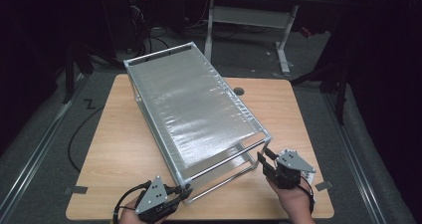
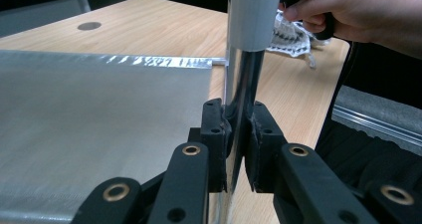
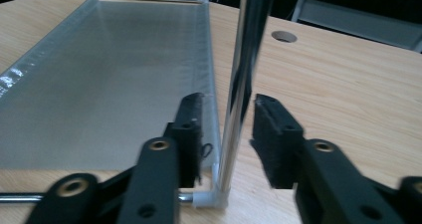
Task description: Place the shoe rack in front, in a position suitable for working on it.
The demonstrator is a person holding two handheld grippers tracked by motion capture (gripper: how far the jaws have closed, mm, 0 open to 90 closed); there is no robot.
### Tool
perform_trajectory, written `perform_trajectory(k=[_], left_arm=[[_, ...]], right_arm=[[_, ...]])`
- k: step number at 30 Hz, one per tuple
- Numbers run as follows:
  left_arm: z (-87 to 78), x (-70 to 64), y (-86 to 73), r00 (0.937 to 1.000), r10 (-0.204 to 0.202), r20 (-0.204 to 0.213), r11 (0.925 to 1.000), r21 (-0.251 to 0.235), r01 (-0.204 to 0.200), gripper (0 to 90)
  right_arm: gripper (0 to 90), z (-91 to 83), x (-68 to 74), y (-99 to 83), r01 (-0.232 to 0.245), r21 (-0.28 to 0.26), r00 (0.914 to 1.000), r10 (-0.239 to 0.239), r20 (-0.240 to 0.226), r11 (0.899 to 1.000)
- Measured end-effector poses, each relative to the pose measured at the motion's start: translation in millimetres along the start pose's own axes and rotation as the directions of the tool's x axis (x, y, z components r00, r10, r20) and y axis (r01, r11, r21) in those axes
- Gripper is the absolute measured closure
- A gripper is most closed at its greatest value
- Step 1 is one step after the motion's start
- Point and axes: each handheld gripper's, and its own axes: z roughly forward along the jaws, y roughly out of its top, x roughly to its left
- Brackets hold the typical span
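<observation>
A silver wire rack (image 1: 194,104) with grey mesh shelves stands slantwise on the wooden table (image 1: 124,149). My left gripper (image 1: 183,193) is at the rack's near left corner. In the left gripper view the left gripper (image 2: 238,122) is shut on the chrome corner post (image 2: 244,79), below a white connector (image 2: 251,15). My right gripper (image 1: 265,157) is at the near right corner. In the right gripper view the right gripper (image 3: 228,107) is open, one jaw on each side of the other chrome post (image 3: 239,84) without touching it. A white corner joint (image 3: 211,199) sits at that post's foot.
A round cable hole (image 1: 239,91) lies in the table behind the rack. Bare wood extends left and right of the rack. A white-legged desk (image 1: 249,15) stands beyond the table. The person's other hand (image 2: 358,10) appears past the post in the left gripper view.
</observation>
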Motion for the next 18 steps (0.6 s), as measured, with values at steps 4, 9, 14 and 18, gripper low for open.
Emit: perform_trajectory(k=[4, 9, 14, 18], left_arm=[[-7.8, 0.5, -3.2, 0.9996, -0.011, -0.027, 0.9999, 0.001, 0.011, 80.2], [-13.6, -0.7, -5.4, 0.9989, -0.015, -0.045, 0.9999, 0.003, 0.015, 80.2], [-19.3, -3.5, -7.6, 0.9981, -0.017, -0.059, 0.9998, 0.006, 0.017, 80.2], [-23.8, -6.8, -9.3, 0.9973, -0.02, -0.07, 0.9998, 0.008, 0.021, 80.2]], right_arm=[[79.3, 4.6, 4.3, 2.5, 0.017, -0.012, 0.9998, -0.017, -0.006, 1.0], [79.7, 10.9, 7.5, 5.8, 0.029, -0.014, 0.9989, -0.029, -0.036, 0.999], [79.7, 18.8, 12.2, 9.5, 0.034, -0.015, 0.998, -0.035, -0.053, 0.999], [79.7, 28.5, 16.3, 13.6, 0.04, -0.015, 0.9966, -0.041, -0.071, 0.999]])
